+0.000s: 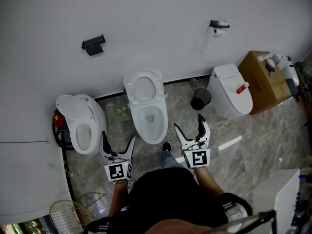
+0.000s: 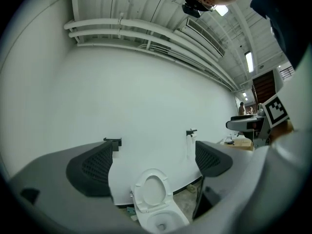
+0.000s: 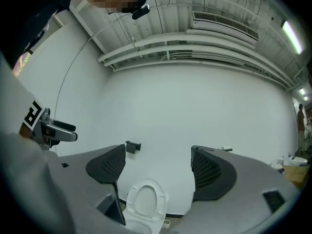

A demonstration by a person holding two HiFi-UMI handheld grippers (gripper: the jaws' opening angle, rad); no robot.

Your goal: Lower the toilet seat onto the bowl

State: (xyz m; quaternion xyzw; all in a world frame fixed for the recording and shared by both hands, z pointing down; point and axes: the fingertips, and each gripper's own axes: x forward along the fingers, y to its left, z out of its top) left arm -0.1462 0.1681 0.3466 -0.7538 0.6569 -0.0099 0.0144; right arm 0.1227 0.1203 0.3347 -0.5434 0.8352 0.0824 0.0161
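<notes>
White fixtures stand in a row along a white wall (image 1: 156,13). At the far left is an open toilet (image 1: 80,123). The left gripper (image 1: 118,139) is held low, just right of it. Its jaws are apart with nothing between them, and its own view shows only the middle toilet beyond the gap.

The middle bowl (image 1: 138,123) has its long axis running from the wall toward the person, with its rounded front end pointing at the person. The toilet seat (image 1: 129,89) is raised and stands upright at the back of this bowl, leaning toward the wall. Its long axis runs up the wall and its opening faces the room.

The right gripper (image 1: 189,125) sits near the bowl's front right, well apart from the seat, with its jaws spread and empty.

Further right are a black bin (image 1: 200,99), a closed toilet (image 1: 231,96) and a cardboard box (image 1: 263,82).
</notes>
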